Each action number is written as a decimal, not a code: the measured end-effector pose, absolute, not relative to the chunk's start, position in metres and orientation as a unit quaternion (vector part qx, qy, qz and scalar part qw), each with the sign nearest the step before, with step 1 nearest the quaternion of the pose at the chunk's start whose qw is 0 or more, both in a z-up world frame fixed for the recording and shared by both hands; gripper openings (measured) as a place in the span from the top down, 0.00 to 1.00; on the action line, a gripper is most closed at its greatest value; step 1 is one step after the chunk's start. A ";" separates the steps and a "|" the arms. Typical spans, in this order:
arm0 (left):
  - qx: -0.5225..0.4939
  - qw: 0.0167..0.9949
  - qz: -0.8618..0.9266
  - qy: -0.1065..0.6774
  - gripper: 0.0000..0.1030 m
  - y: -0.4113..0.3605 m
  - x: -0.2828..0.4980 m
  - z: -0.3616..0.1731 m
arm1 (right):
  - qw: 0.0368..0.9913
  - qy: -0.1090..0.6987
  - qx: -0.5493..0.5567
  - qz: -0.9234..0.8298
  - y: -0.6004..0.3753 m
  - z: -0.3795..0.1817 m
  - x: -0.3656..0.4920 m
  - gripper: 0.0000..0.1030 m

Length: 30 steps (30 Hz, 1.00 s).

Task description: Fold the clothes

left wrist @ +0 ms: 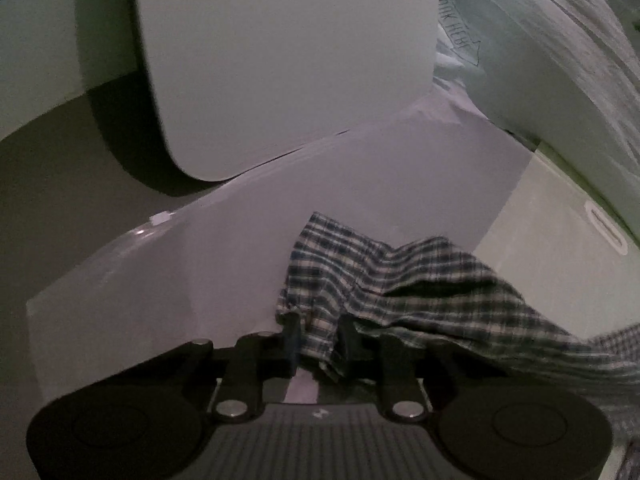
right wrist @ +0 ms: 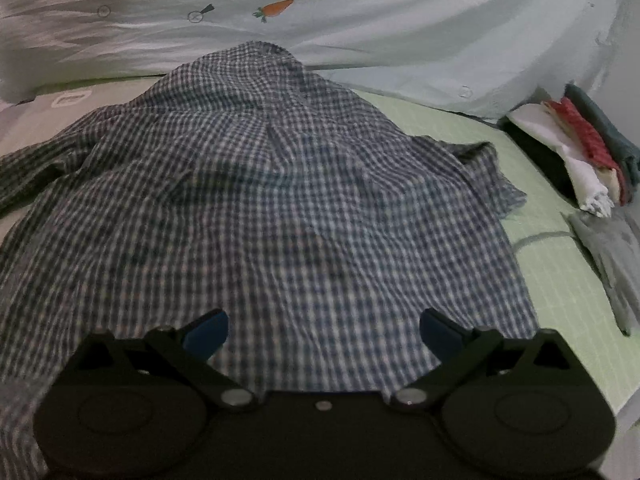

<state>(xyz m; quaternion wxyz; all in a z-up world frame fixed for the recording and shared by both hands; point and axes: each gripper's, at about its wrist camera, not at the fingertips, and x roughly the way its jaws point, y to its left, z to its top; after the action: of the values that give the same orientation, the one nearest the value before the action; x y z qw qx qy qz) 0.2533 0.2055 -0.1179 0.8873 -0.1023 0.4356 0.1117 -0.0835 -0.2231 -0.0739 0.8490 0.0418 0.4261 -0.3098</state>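
Observation:
A blue-and-white checked shirt [right wrist: 280, 200] lies spread over the green mat [right wrist: 560, 280], filling most of the right wrist view. My right gripper [right wrist: 323, 332] is open, its blue-padded fingers [right wrist: 208, 334] wide apart just above the shirt's near hem, holding nothing. In the left wrist view my left gripper [left wrist: 318, 334] is shut on a bunched edge of the same shirt [left wrist: 400, 280], and the cloth trails off to the right over a pale sheet [left wrist: 360, 184].
A pale quilt with carrot prints [right wrist: 360, 28] lies behind the shirt. A stack of folded clothes [right wrist: 584, 148] sits at the right, with a grey garment [right wrist: 612, 256] in front of it. A large white rounded object [left wrist: 280, 52] stands ahead of the left gripper.

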 end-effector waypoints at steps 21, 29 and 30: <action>-0.094 0.887 0.013 0.452 0.43 0.159 0.116 -0.086 | 0.868 0.381 0.078 -0.307 -0.255 -0.071 -0.150 0.00; -0.087 0.853 -0.079 0.508 0.38 0.095 0.057 -0.098 | 0.844 0.389 0.129 -0.346 -0.322 -0.080 -0.214 0.00; -0.093 0.849 -0.082 0.513 0.37 0.091 0.051 -0.100 | 0.842 0.392 0.134 -0.346 -0.331 -0.082 -0.221 0.00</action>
<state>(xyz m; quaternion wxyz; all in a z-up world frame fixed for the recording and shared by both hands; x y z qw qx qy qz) 0.0508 0.0912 -0.0997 0.8491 -0.0932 0.5135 -0.0816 -0.2207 -0.3306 -0.0823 0.8416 0.1340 0.3923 -0.3462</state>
